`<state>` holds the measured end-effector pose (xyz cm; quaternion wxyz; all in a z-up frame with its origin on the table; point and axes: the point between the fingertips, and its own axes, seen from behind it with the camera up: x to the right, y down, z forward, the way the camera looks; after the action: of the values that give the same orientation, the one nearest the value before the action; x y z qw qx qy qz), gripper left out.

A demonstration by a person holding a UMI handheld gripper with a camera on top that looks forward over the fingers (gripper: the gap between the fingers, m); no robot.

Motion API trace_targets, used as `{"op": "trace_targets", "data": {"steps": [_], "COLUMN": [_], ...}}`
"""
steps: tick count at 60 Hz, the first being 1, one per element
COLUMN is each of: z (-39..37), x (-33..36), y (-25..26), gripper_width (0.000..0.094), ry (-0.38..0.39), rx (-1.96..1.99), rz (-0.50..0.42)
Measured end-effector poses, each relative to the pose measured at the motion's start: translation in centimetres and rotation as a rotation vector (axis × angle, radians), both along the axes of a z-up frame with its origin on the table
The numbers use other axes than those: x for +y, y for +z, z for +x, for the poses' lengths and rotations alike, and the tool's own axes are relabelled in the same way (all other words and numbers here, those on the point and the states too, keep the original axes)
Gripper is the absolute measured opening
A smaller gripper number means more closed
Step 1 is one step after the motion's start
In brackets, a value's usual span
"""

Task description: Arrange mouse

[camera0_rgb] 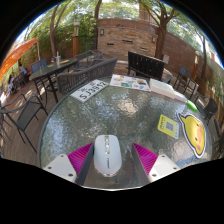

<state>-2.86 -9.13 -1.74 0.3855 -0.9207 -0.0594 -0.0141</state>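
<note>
A white computer mouse (108,154) lies lengthwise between the two fingers of my gripper (110,160), its nose pointing away over the glass table (120,115). The pink pads (82,157) meet its left and right sides with no gap showing, so the gripper is shut on the mouse. The mouse's rear end is hidden low between the fingers. I cannot tell whether it rests on the glass or hangs just above it.
A yellow card (168,124) and a yellow object (197,131) lie ahead to the right. A white printed sign (88,92) lies ahead to the left. Papers (130,82) and a black screen (146,65) stand at the far edge. Dark chairs (28,105) stand to the left.
</note>
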Motion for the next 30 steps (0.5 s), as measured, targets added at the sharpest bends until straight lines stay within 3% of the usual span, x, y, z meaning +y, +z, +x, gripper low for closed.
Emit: {"op": "trace_targets", "data": {"steps": [5,9,22,30], "z": [-0.9,-1.3,-1.8,-2.8], "x": [-0.2,-0.3,-0.1,1.5], "y": [-0.3,-0.2,0.6,7.3], "gripper_width": [0.0579,0.0494,0.0351,0.0351], "ry": [0.010,0.009,0.019,0.058], "rx": [0.048,0.060,0.041,0.090], "rz": [-0.012,-0.011,-0.013,0.091]}}
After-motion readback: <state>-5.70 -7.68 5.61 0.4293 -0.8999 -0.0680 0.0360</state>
